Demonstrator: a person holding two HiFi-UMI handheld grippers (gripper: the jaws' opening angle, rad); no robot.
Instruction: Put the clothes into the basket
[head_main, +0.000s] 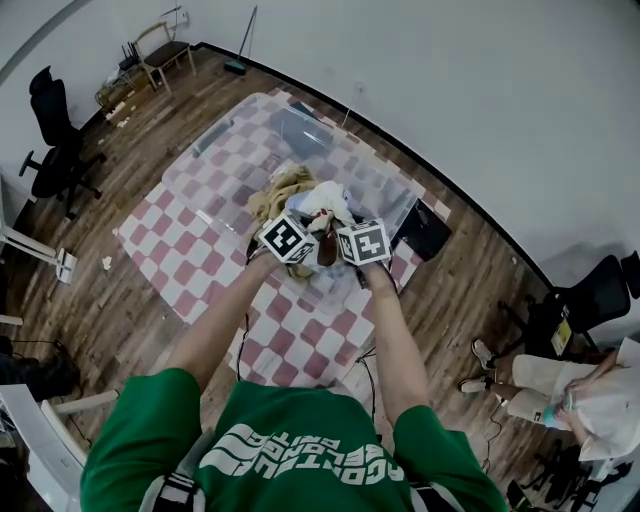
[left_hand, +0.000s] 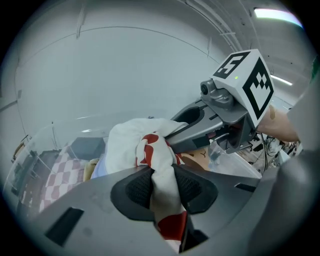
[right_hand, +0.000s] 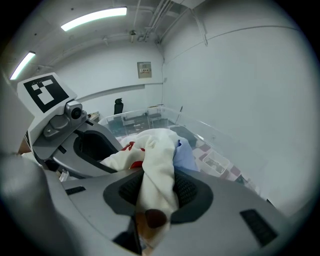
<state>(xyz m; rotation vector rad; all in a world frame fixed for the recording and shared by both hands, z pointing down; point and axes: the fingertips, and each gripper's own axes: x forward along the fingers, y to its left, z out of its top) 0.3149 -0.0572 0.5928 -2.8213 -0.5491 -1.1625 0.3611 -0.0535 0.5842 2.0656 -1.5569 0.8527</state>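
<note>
Left gripper (left_hand: 162, 186): jaws nearly together, pads pinching a fold of white cloth (left_hand: 142, 142) with red print; the cloth fills the narrow gap and hangs below the pads. Right gripper (right_hand: 157, 190): jaws a little wider, clamped on another fold of the same cloth, with a brown spot at its lower edge. Both grippers sit close side by side, the cloth bunched between them. Head view: the cloth is held just above a pile of clothes in a clear bin (head_main: 398, 205), beside a tan garment (head_main: 280, 192). A pale blue piece (right_hand: 187, 152) lies behind the cloth. The bin stands on a checked mat (head_main: 185, 245).
</note>
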